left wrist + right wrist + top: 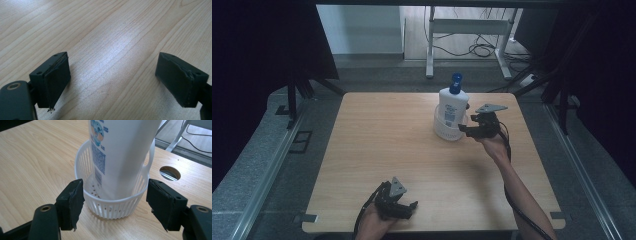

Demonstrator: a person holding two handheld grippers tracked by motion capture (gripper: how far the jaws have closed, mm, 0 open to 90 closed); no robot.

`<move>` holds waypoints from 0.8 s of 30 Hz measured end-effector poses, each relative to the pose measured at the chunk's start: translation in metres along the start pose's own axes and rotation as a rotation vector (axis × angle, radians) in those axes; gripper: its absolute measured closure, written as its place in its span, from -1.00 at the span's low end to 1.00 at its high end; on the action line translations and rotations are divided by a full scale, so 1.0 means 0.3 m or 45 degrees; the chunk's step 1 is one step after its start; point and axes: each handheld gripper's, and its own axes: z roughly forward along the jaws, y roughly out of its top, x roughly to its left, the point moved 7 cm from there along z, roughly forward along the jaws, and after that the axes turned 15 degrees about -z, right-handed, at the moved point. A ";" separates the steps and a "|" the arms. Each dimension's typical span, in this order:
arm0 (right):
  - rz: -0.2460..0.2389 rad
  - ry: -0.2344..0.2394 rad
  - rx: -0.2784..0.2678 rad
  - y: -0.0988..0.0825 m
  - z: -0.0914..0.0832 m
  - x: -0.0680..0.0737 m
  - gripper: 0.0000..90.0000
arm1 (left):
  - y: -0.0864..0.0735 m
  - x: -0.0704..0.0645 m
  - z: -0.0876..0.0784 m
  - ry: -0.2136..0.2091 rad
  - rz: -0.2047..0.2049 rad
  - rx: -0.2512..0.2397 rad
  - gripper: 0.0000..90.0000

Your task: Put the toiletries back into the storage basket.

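Observation:
A white bottle (452, 107) with a blue pump top stands upright inside a small white slotted basket (447, 131) at the table's far middle-right. In the right gripper view the bottle (125, 152) rises out of the basket (112, 206). My right gripper (467, 131) is open just to the right of the basket, and its jaws (113, 202) stand wide on either side of the basket's near wall without touching it. Near the table's front edge, my left gripper (412, 207) rests open; bare wood lies between its jaws (112, 75).
The wooden table (377, 150) has a round cable hole (170, 173) behind the basket. Past the far edge stand a white desk frame (467, 30) and loose cables on the floor. Dark curtains hang at both sides.

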 end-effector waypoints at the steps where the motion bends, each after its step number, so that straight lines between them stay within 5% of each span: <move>1: 0.001 0.004 -0.003 -0.001 -0.003 0.001 -0.35 | 0.000 0.000 0.000 0.000 0.000 0.000 -0.73; 24: -0.022 0.041 0.001 -0.065 -0.085 0.026 -0.42 | 0.001 -0.001 0.000 -0.001 -0.004 -0.002 -0.73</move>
